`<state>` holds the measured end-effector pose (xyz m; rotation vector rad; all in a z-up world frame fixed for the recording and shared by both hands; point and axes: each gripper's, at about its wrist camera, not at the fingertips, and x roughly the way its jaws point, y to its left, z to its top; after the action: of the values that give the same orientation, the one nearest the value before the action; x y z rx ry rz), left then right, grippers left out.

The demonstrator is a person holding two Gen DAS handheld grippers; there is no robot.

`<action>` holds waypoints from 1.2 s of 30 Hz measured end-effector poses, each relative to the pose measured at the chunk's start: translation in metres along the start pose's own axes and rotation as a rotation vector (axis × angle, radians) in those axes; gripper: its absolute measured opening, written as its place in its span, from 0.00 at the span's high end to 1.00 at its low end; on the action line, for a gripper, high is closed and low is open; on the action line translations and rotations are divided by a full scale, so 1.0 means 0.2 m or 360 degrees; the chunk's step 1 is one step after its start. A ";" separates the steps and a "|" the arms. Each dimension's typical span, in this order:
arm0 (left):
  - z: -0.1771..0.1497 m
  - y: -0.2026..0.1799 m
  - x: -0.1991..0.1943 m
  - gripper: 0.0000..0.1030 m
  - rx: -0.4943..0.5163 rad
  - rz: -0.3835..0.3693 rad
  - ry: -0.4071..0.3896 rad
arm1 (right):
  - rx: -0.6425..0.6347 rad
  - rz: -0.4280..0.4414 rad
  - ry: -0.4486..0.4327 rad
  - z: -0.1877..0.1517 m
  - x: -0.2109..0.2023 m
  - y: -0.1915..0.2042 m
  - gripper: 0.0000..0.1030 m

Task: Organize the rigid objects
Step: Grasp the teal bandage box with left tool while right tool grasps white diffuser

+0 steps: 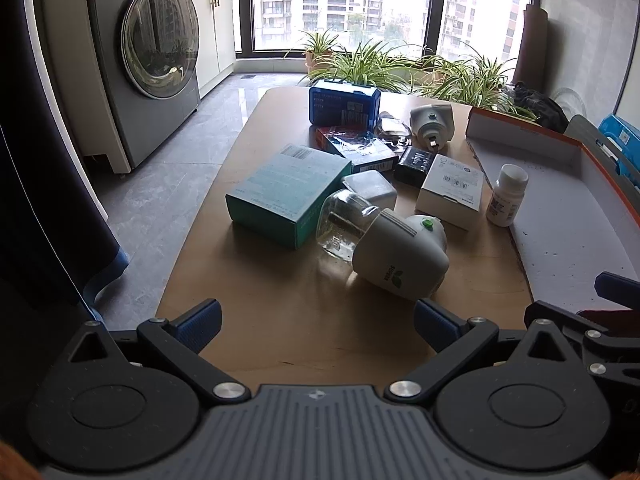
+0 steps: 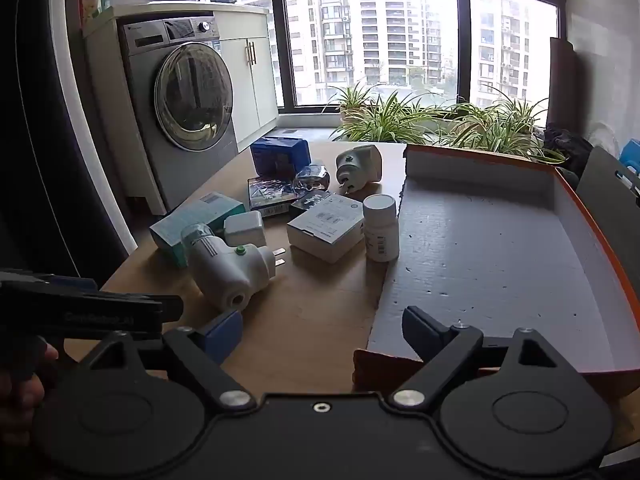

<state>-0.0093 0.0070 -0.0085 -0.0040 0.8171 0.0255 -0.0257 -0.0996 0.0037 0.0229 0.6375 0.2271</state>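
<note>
Both my claws are spread wide with nothing between the pads. My left claw (image 1: pixel 318 326) hangs over bare desk (image 1: pixel 280 320), and the nearest item, a white plug-in diffuser (image 1: pixel 394 258) lying on its side with a clear glass bottle (image 1: pixel 342 222) on its end, sits just beyond the right fingertip. My right claw (image 2: pixel 322 332) straddles the near corner of the orange-edged box lid (image 2: pixel 500 264); its right finger is over the lid's grey inside, its left over the desk.

Past the diffuser, a teal box (image 1: pixel 286 194), a small white cube adapter (image 1: pixel 370 190) and a flat white box (image 1: pixel 450 190) crowd together. A white pill bottle (image 1: pixel 506 196) stands upright, touching or just beside the lid's left edge. Further off lie a dark packet (image 1: pixel 354 146), a black block (image 1: pixel 414 164), a second white plug unit (image 1: pixel 432 124) and a blue box (image 1: pixel 344 106).

The labels are too small for me to read. A crinkled plastic-wrapped thing (image 1: pixel 390 128) near the blue box I cannot make out. The right view shows the diffuser's plug prongs (image 2: pixel 280 256) and a hand (image 2: pixel 24 384) at lower left; the left view hides both.
</note>
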 end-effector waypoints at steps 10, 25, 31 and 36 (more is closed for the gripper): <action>0.00 0.04 0.03 0.00 -0.0008 0.0005 0.0015 | -0.0033 0.0017 0.0031 0.01 0.01 0.03 0.01; 0.05 0.10 0.05 0.00 0.0046 -0.0022 0.0092 | -0.0037 0.0037 0.0069 0.07 0.05 0.12 0.01; 0.10 0.17 0.07 0.00 0.0052 -0.0040 0.0113 | -0.0067 0.0025 0.0081 0.09 0.06 0.16 0.01; 0.14 0.21 0.10 0.00 0.0056 -0.0056 0.0125 | -0.0080 -0.0005 0.0108 0.12 0.10 0.18 0.01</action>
<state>0.0236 0.0490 -0.0041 0.0141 0.8955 -0.0224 -0.0031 -0.0580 0.0145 -0.0345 0.6994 0.2415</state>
